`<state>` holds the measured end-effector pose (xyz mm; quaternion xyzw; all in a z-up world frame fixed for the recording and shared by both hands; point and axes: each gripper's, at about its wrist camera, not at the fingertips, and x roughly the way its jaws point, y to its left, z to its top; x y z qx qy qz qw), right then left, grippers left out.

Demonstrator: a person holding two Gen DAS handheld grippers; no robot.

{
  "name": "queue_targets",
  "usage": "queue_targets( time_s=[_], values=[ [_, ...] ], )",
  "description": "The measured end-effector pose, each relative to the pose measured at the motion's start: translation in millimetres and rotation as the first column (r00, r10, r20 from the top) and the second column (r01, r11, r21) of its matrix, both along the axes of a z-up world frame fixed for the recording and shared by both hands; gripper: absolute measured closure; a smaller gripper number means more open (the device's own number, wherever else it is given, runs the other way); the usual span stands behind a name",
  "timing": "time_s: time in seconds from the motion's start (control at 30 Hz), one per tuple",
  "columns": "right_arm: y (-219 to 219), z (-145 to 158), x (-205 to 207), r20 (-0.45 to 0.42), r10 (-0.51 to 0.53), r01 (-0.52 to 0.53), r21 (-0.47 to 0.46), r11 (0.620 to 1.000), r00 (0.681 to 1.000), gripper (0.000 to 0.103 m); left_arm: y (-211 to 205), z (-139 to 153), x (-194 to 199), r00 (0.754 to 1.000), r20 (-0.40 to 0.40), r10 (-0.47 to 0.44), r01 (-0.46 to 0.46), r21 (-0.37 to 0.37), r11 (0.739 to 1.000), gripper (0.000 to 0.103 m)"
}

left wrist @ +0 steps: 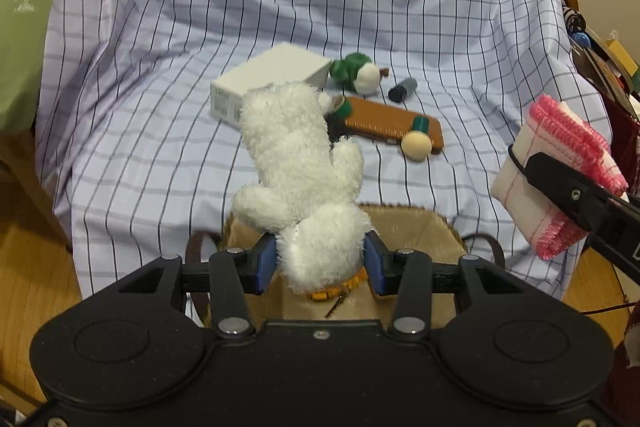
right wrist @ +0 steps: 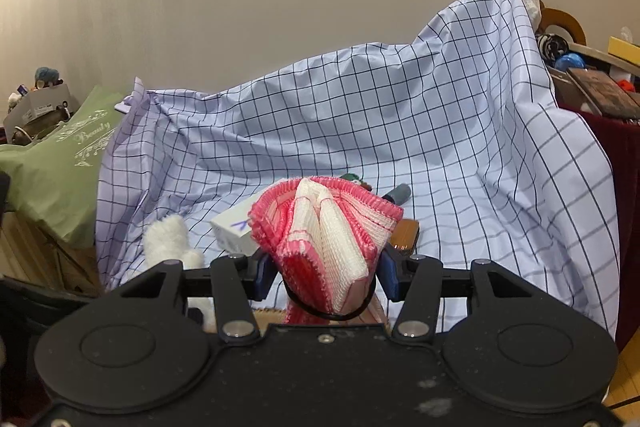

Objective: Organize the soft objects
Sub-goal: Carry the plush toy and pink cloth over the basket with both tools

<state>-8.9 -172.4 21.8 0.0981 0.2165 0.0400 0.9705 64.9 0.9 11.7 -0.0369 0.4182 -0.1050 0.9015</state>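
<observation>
Plush bear (left wrist: pixel 298 163) upright, left claw (left wrist: pixel 320 261) clamped

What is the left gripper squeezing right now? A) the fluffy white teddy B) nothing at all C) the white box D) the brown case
A: in the left wrist view the left gripper has its blue pads pressed into the fluffy white teddy, which hangs above the basket, while the white box and brown case lie untouched on the checked cloth.

Fluffy plush bear (left wrist: pixel 300 163), knitted cloth (right wrist: pixel 328 243)
</observation>
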Motion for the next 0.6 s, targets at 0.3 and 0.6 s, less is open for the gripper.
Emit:
queue_targets(
  time_s=[0.3, 0.6],
  values=[
    [6.0, -6.3, -34.3, -0.020, 0.002, -0.001, 0.024, 1.000, 1.000, 0.053, 3.3, -14.5, -24.9, 0.999, -0.040, 0.032, -0.033, -0.022, 0.999, 0.058],
    [11.3, -19.3, -28.0, -0.120, -0.011, 0.012, 0.007, 1.000, 0.993, 0.053, 8.8, -30.2, -26.5, 0.995, -0.086, 0.056, -0.060, -0.040, 0.997, 0.059]
  ],
)
